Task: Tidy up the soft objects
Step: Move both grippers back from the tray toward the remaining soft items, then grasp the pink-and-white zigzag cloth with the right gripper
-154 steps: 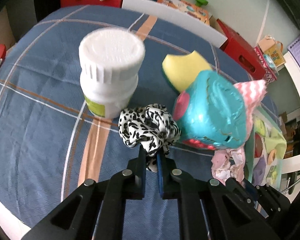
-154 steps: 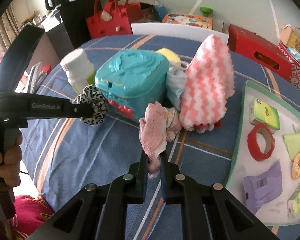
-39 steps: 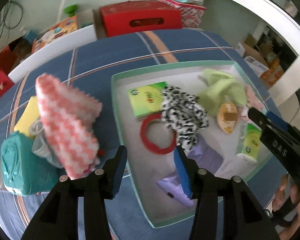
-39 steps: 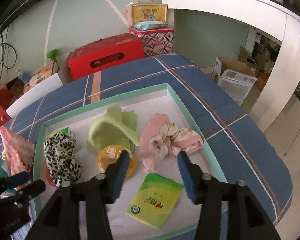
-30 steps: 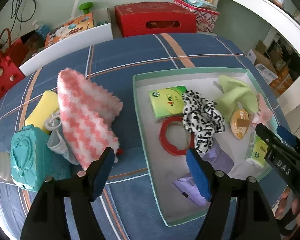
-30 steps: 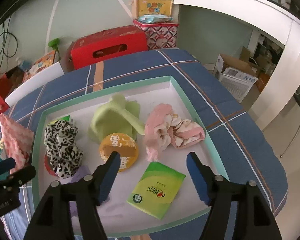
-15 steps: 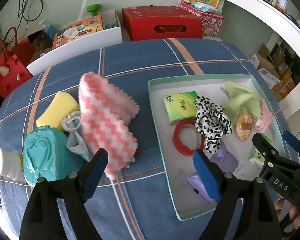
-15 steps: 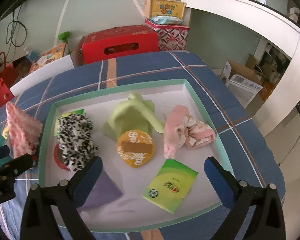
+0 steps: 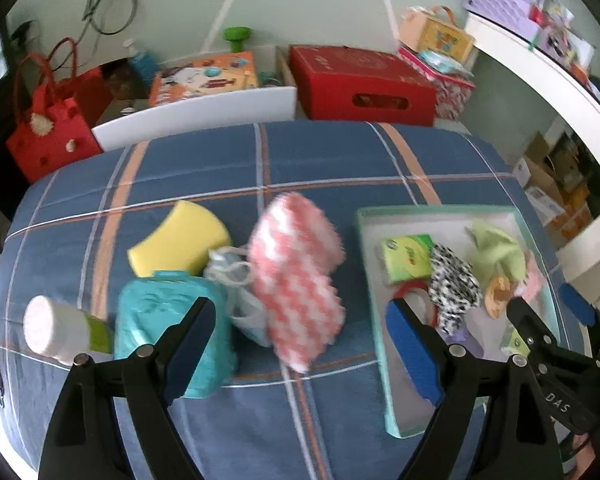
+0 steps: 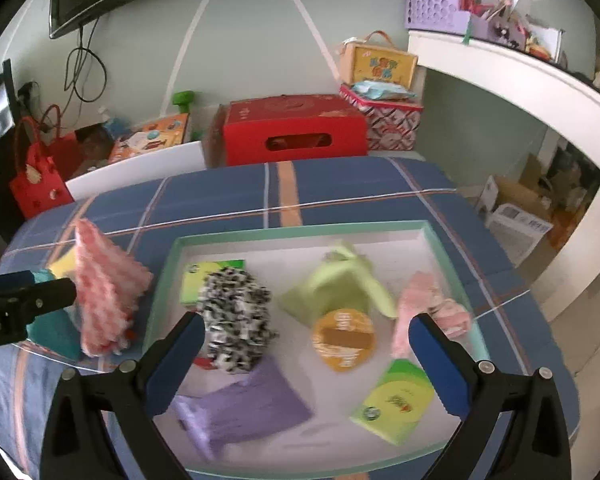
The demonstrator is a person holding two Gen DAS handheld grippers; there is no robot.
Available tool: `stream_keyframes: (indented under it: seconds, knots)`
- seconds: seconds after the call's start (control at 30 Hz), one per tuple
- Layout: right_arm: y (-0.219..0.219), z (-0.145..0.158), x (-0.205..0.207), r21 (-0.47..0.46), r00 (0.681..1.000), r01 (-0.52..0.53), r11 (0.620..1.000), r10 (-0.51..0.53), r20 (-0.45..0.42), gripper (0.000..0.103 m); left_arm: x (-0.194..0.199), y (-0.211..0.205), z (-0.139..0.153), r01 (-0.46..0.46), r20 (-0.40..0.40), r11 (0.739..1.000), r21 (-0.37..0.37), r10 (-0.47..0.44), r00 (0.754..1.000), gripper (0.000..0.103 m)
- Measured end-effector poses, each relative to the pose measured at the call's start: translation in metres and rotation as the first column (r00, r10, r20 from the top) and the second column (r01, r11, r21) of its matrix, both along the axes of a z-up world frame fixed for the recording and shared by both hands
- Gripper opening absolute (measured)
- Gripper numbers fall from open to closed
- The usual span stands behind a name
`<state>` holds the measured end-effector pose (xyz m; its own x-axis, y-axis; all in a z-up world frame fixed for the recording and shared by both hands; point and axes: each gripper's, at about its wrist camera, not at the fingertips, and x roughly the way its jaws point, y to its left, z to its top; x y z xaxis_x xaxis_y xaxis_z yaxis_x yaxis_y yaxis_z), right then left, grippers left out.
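Note:
A pink-and-white zigzag cloth [image 9: 296, 280] lies on the blue plaid cover, leaning on a pale blue mask [image 9: 236, 276] and a yellow sponge [image 9: 180, 240]. My left gripper [image 9: 300, 312] hovers open above this pile with nothing between its fingers. The white tray [image 10: 300, 228] holds a leopard scrunchie [image 10: 236, 320], a green cloth [image 10: 336, 288] and a pink scrunchie [image 10: 424, 304]. Above the tray my right gripper [image 10: 306, 324] stands wide open and empty.
A teal case [image 9: 168, 328] and a white bottle [image 9: 56, 332] lie left of the pile. The tray also holds two green tissue packs [image 10: 396, 400], an orange disc [image 10: 344, 340], a purple pouch [image 10: 244, 404] and a red tape ring [image 9: 412, 296]. A red box [image 10: 296, 128] stands behind.
Both scrunchies, held five seconds ago, now lie in the tray. Both grippers opened wider and drew back and up; the left one swung from the tray to over the pink-and-white cloth.

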<state>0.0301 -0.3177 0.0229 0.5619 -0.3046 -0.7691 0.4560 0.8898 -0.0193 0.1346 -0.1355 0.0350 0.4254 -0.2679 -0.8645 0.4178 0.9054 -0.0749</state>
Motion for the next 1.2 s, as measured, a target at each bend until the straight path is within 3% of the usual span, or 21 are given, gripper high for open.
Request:
stream_keyframes:
  seconds: [0.37,0.77,1.07,1.2]
  knots:
    - [0.017,0.02,0.025,0.082,0.998,-0.058,0.995,0.058,0.001,0.103,0.024,0.053,0.007,-0.134,-0.016,0.989,-0.067,0.133,0.991,0.087]
    - [0.063,0.033,0.058,0.102,0.973,-0.231,0.968,0.228,0.046,0.103,0.043,0.097,0.012,-0.21,-0.03,0.971,-0.118,0.207,0.978,0.087]
    - [0.091,0.019,0.076,0.159,0.951,-0.31,0.937,0.307,0.041,0.103,0.065,0.148,0.0,-0.335,-0.097,0.928,-0.164,0.323,0.941,0.087]
    - [0.104,0.008,0.083,0.167,0.94,-0.338,0.926,0.339,0.019,0.103,0.07,0.151,-0.002,-0.342,-0.103,0.924,-0.174,0.328,0.939,0.087]
